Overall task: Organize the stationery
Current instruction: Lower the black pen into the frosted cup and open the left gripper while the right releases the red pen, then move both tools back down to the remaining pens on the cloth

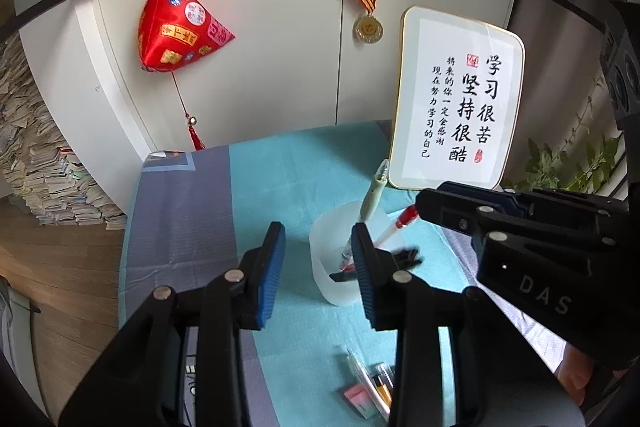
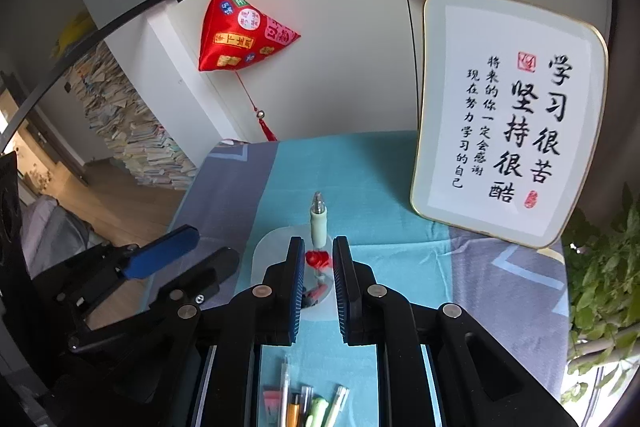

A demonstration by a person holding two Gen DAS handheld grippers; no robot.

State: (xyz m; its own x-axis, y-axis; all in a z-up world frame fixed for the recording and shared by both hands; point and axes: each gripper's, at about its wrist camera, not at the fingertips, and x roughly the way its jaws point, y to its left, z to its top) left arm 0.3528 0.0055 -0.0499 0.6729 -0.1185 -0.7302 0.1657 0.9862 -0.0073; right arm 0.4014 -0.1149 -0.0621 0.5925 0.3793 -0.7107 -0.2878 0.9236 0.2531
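Observation:
A translucent white cup [image 1: 325, 269] [image 2: 267, 251] stands on the teal and grey cloth. A pale green pen [image 1: 374, 193] [image 2: 319, 223] leans upright in it. My right gripper [image 2: 318, 243] is shut on a red-capped pen [image 2: 318, 259] [image 1: 406, 217], which slants down with its tip inside the cup. In the left wrist view the right gripper [image 1: 422, 205] reaches in from the right. My left gripper [image 1: 318, 230] [image 2: 192, 251] hovers just left of the cup, open, with nothing between its blue pads. Dark bits lie at the cup's bottom.
Loose pens and a pink eraser [image 1: 366, 389] [image 2: 306, 403] lie near the front edge. A framed calligraphy board [image 1: 456, 99] leans at the back right, beside a leafy plant [image 1: 560, 163]. White cupboard doors close the back. The table's left edge drops to a wooden floor with stacked books [image 1: 36, 147].

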